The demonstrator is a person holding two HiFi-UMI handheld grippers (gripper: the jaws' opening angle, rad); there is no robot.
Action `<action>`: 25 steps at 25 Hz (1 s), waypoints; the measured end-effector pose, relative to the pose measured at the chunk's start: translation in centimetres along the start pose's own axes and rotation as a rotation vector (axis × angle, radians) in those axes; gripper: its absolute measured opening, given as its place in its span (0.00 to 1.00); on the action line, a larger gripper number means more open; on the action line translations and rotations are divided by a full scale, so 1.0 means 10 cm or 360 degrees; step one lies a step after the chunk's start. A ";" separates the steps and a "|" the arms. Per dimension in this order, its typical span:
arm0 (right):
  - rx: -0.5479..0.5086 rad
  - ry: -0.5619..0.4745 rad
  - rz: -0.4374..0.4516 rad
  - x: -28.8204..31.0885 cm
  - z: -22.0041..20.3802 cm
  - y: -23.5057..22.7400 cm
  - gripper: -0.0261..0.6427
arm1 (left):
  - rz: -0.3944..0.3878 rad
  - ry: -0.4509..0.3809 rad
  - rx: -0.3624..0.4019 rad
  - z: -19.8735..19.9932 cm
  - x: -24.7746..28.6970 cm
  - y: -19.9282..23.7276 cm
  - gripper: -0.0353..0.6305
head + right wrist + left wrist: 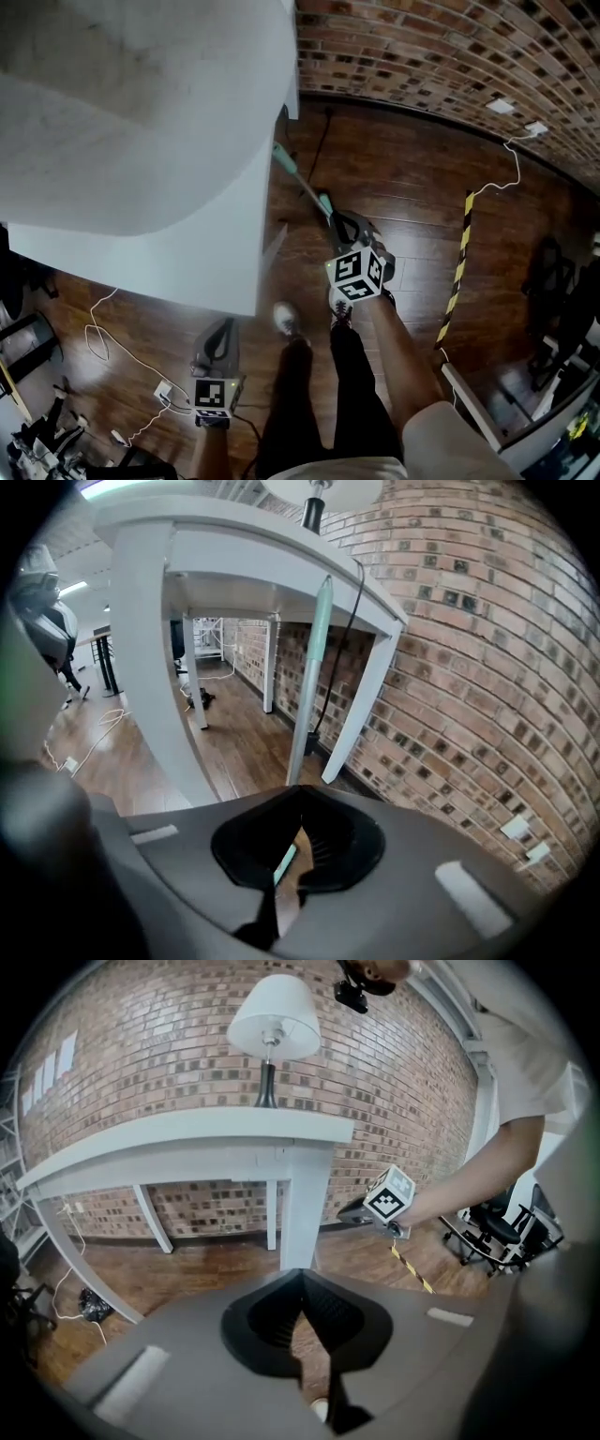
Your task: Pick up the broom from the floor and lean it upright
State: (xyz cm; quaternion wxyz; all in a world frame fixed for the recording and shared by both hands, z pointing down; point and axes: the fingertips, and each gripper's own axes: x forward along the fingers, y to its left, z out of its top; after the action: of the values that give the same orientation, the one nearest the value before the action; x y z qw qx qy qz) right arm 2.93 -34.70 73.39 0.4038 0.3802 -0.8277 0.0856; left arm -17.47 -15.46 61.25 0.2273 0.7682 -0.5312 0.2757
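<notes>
Right gripper view: broom (309,677) against table (234,564), right gripper (298,803) closed, empty (left gripper (302,1281) alike, broom unseen).

Broom (313,667) is a skinny grey pole with pale green sections, standing almost upright with its top leaning on the white bench (253,564) edge, near the brick wall (469,667).

White worktop (187,1133) with a lamp (272,1021) on it, brick wall (450,47) behind, wood floor (394,178) with white cable (514,173) and yellow-black tape (459,272).
</notes>
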 end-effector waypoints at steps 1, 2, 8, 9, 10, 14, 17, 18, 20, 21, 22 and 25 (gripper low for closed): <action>0.0025 0.0004 -0.0016 -0.10 -0.02 0.00 0.06 | 0.0011 -0.0009 -0.0007 0.06 -0.03 0.01 0.05; 0.0054 0.0002 -0.0033 -0.21 -0.02 -0.01 0.06 | 0.0029 -0.0018 -0.0028 0.13 -0.06 0.04 0.05; 0.0142 -0.0103 -0.0105 -0.98 0.30 -0.09 0.06 | 0.0148 -0.0151 -0.0068 0.79 -0.32 0.15 0.05; 0.0138 -0.0135 -0.0112 -1.11 0.39 -0.11 0.06 | 0.0150 -0.0189 -0.0055 0.91 -0.35 0.14 0.05; 0.0140 -0.0167 -0.0120 -1.25 0.49 -0.14 0.06 | 0.0150 -0.0223 -0.0039 1.03 -0.38 0.13 0.05; 0.0194 -0.0239 -0.0130 -1.89 0.83 -0.10 0.06 | 0.0156 -0.0283 0.0024 1.42 -0.64 0.08 0.05; 0.0189 -0.0333 -0.0151 -2.37 1.15 -0.16 0.06 | 0.0179 -0.0382 0.0035 1.83 -0.88 0.06 0.05; 0.0185 -0.0376 -0.0173 -2.51 1.28 -0.23 0.06 | 0.0190 -0.0434 0.0041 2.01 -0.93 0.07 0.05; 0.0186 -0.0442 -0.0221 -2.78 1.54 -0.34 0.06 | 0.0208 -0.0522 0.0061 2.32 -1.06 0.08 0.05; 0.0191 -0.0468 -0.0247 -2.91 1.65 -0.38 0.06 | 0.0211 -0.0559 0.0084 2.47 -1.13 0.06 0.05; 0.0201 -0.0498 -0.0275 -3.05 1.77 -0.42 0.06 | 0.0207 -0.0592 0.0111 2.61 -1.20 0.03 0.05; 0.0226 -0.0611 -0.0349 -3.52 2.11 -0.53 0.06 | 0.0177 -0.0679 0.0159 2.91 -1.42 -0.10 0.05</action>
State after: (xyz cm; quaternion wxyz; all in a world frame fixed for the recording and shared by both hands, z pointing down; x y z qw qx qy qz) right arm 7.43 -28.18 32.79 0.2180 0.5047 -0.8349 0.0253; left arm -15.21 -24.03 30.10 0.0560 0.7889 -0.5945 0.1451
